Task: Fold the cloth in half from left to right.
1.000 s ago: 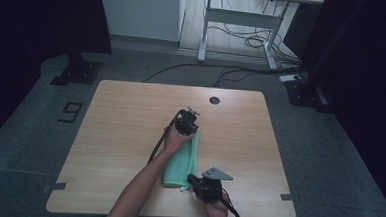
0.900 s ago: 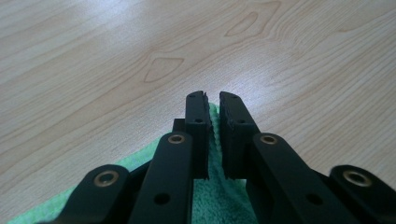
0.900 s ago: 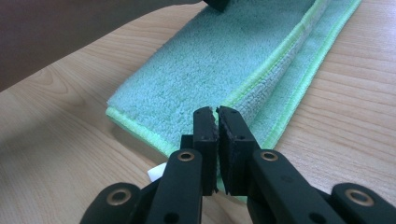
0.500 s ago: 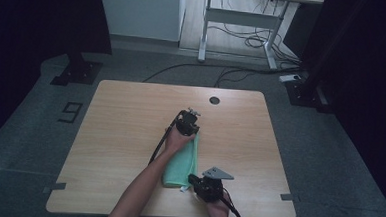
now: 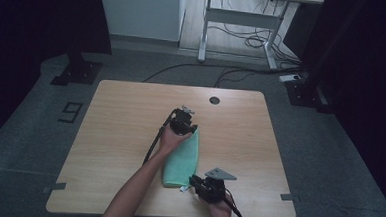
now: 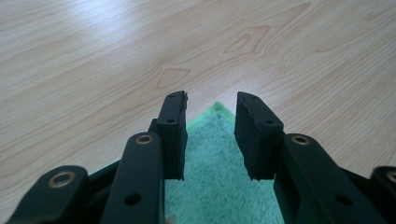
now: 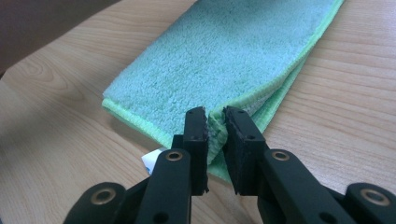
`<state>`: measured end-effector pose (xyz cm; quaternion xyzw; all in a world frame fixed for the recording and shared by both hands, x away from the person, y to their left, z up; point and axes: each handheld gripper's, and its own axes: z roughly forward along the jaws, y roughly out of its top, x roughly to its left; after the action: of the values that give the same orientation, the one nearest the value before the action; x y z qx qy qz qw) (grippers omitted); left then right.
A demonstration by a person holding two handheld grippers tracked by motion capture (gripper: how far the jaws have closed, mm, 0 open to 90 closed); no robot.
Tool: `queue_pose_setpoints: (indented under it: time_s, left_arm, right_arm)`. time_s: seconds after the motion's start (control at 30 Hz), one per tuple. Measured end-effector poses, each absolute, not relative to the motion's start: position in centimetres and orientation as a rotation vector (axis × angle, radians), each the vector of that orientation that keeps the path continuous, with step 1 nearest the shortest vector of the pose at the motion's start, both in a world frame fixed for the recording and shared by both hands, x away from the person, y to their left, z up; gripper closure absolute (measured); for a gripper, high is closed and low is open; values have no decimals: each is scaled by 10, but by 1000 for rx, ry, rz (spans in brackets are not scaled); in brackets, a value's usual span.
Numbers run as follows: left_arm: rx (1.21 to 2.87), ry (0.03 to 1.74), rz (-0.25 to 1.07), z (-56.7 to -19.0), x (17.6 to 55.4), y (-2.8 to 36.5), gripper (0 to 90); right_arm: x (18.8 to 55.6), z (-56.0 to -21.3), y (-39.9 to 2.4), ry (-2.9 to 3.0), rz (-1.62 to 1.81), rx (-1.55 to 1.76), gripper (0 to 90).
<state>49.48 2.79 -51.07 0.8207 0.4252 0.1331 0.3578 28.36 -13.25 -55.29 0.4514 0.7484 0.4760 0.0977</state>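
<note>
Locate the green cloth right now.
High view: the folded green cloth lies right of centre on the wooden table, lengthwise between the left gripper at its far end and the right gripper at its near corner.

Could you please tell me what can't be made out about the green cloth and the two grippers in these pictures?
- Left gripper view: the green cloth runs off the bottom edge behind the left hand-held gripper.
- Right gripper view: the white tag is half hidden by the right hand-held gripper.
- High view: both grippers' jaws are too small to read.

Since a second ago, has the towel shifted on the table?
No. In the high view the towel lies the same way below the table's round hole, its near end by the front edge.
</note>
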Motion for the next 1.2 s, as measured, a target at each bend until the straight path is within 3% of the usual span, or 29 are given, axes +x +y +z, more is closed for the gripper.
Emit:
queue_pose_setpoints:
  time_s: [0.37,0.7,0.9,1.2]
  left_arm:
    - [2157,1124,341,-520,495,43,634]
    - [2141,1118,353,-511,491,56,633]
    - [2134,1128,372,-502,482,73,642]
    - [2152,1156,358,-511,476,90,660]
  right_arm:
    - [282,-554,-132,2239,1370,1347,786]
    - [275,-538,-133,2149,1300,1282,586]
    - [270,-524,-114,2176,1363,1180,565]
    - [279,-537,-71,2352,1346,1080,514]
